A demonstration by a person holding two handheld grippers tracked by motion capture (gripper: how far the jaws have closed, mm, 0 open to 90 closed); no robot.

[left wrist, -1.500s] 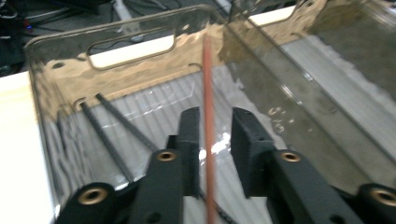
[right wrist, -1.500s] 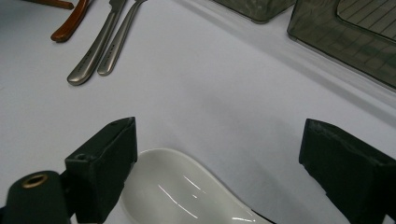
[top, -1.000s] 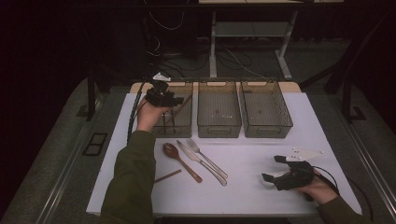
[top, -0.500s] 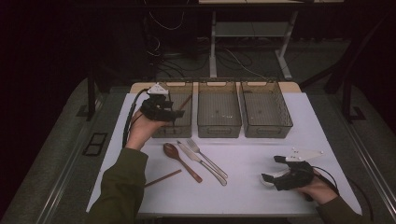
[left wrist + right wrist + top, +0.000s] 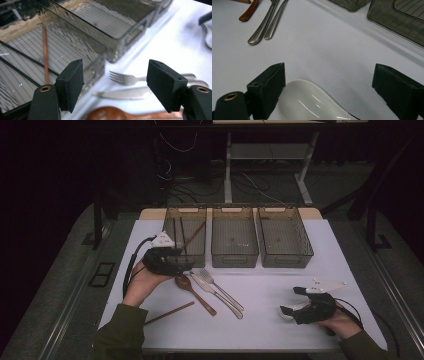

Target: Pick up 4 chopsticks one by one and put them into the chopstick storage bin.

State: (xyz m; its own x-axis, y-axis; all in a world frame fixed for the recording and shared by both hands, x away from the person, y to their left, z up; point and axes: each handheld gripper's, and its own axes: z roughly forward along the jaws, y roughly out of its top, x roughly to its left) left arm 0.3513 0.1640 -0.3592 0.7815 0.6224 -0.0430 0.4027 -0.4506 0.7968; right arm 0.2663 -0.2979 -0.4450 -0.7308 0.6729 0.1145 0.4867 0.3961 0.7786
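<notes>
Since a second ago the left gripper [image 5: 181, 261] has dropped from over the left bin toward the cutlery at the frame's centre left. On the white table [image 5: 260, 320], three clear bins [image 5: 235, 242] line the top; the leftmost holds chopsticks [image 5: 45, 53]. Below the left gripper's wide-open, empty jaws lie a wooden spoon [image 5: 194, 292], knife [image 5: 122, 93] and fork [image 5: 125, 78]. At lower right, the right gripper [image 5: 295, 301], jaws spread, straddles what seems a white ceramic spoon [image 5: 312, 105], one jaw apparently touching it.

Both forearms wear olive-green sleeves [image 5: 117, 332]. Each handheld black gripper carries a pale grey three-cornered plate [image 5: 164, 239], a trailing black cable [image 5: 131, 265], brass-ringed screw holes and blocky black fingers [image 5: 71, 83].
</notes>
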